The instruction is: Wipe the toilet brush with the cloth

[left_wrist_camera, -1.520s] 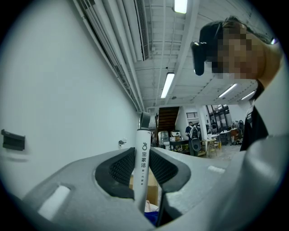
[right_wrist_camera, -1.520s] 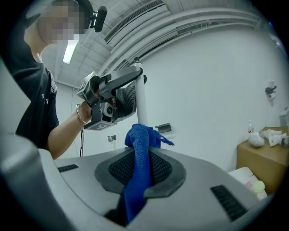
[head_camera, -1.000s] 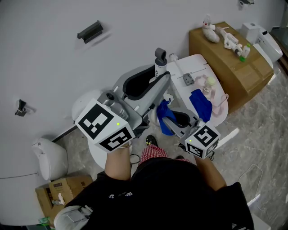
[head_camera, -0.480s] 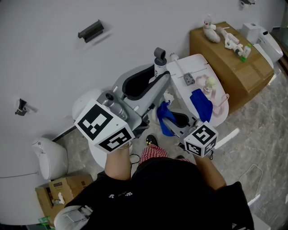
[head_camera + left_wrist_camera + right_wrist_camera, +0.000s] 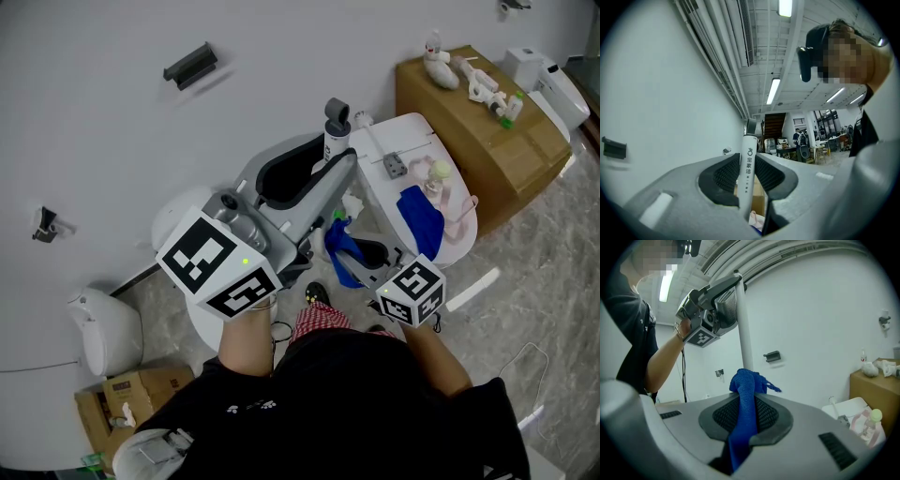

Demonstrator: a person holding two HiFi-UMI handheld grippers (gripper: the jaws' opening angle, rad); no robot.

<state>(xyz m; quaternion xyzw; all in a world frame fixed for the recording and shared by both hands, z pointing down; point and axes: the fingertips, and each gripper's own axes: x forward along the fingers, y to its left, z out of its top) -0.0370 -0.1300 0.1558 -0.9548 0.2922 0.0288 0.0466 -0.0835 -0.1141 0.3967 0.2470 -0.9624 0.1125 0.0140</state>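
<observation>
The left hand-held gripper [image 5: 746, 174] clamps the toilet brush [image 5: 748, 157] by its stiff, probably slippery handle. The right hand-held gripper [image 5: 743, 417] pinches the soft, limp cloth [image 5: 746, 383].

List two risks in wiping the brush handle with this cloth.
1. The right gripper pinches the blue cloth by a narrow fold, with only a small bunch past its jaws; rubbing may drag it out.
2. The left gripper holds the toilet brush on its thin round handle alone; a sideways push from the cloth could swing or slip it in the jaws.
</observation>
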